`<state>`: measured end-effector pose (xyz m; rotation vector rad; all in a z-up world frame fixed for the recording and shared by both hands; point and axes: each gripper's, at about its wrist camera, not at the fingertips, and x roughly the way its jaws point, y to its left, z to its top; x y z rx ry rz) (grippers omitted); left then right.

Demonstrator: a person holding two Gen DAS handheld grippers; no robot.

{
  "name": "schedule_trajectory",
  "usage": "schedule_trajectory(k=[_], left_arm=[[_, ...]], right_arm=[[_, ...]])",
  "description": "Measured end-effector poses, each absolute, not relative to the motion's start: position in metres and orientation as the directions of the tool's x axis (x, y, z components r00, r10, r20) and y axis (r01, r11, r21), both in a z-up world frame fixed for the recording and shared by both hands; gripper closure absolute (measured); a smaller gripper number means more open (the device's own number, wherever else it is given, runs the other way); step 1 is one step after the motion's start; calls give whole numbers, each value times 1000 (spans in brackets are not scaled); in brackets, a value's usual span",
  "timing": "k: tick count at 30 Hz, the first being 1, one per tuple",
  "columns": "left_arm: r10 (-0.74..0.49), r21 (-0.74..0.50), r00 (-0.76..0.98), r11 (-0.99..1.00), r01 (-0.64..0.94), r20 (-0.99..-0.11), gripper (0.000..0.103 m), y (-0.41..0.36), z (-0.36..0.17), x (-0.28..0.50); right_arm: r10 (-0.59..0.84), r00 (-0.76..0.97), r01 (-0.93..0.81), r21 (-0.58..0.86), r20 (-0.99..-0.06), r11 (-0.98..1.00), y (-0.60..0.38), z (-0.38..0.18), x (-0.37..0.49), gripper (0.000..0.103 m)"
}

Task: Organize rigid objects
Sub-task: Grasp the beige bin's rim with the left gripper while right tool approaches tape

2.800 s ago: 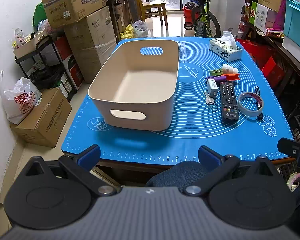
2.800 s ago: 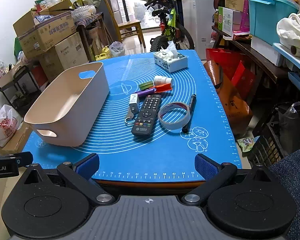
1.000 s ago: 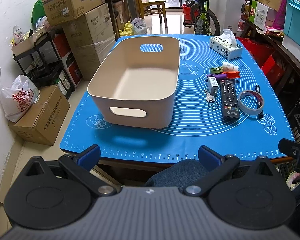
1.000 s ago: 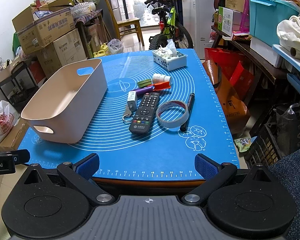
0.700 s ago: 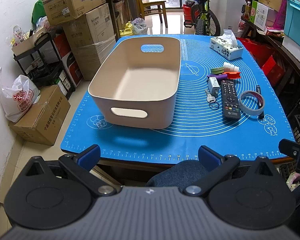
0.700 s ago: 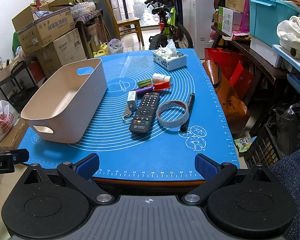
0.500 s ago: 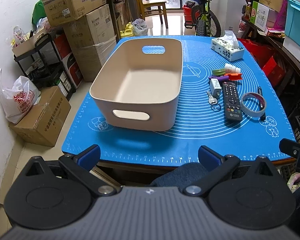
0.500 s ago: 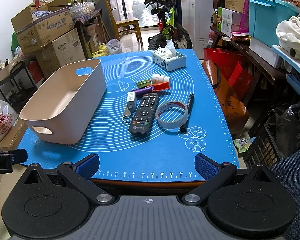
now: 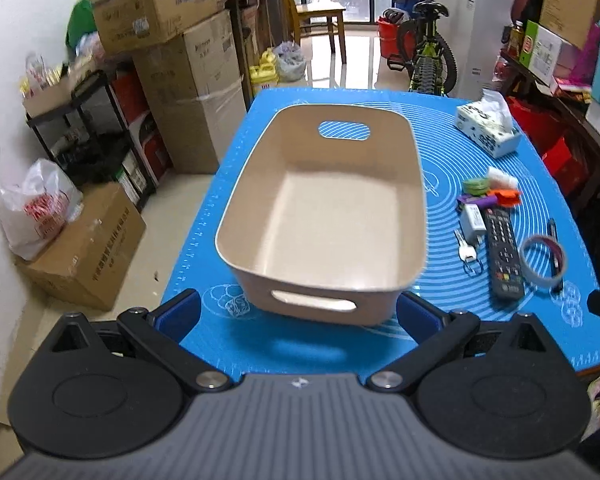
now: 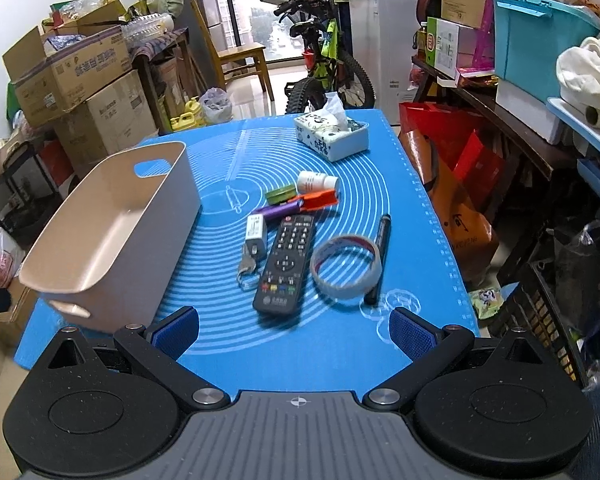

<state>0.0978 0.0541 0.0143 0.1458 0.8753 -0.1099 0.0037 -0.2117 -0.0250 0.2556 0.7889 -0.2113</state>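
An empty beige bin [image 9: 324, 208] with handle cutouts stands on the blue mat [image 9: 300, 352]; it also shows in the right wrist view [image 10: 112, 236]. Right of it lie a black remote [image 10: 286, 264], a tape ring [image 10: 346, 266], a black marker [image 10: 381, 258], a white adapter with keys [image 10: 256, 236], a purple tube [image 10: 278, 211], an orange clip [image 10: 319, 200], a green tin [image 10: 280, 194] and a small white bottle [image 10: 317, 181]. My left gripper [image 9: 298, 318] is open, just before the bin's near wall. My right gripper [image 10: 294, 330] is open, just short of the remote.
A tissue box [image 10: 332, 136] sits at the mat's far right. Cardboard boxes [image 9: 188, 76] and a black shelf [image 9: 84, 136] stand left of the table. A bicycle [image 10: 326, 68] and chair [image 10: 236, 56] are behind it. Red bags [image 10: 456, 168] and shelves line the right.
Both grippers have moved forward over the table edge, closer to the bin and the small objects. Both remain open. Nothing on the mat has moved.
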Motion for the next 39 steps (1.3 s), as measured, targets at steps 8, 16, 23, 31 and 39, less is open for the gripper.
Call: schedule_trajectory(k=[8,16,23,31,39], left_arm=[[23,131,615,983,132,-788,0,78,-2,167],[57,196,569,963,187,-820,0,86,-27,231],[65,196,502,957,212,-863,2,88,-56,263],[49,190,471,948,257,-881,16,89,-72,271],[25,176,474,945,277,-880,25,92,-71,279]], right_arm=[[-135,635,315,95,-761,944,-211,-39,75,3],[-168,587,408,110,-792,906,-235,-51,130,3],[-222,454,588,103,-863,803,-271,-93,145,4],[-286,401,669,66,-870,740,-296,-111,141,5],[-294,377,660,31,-878,751,-287,-122,142,5]])
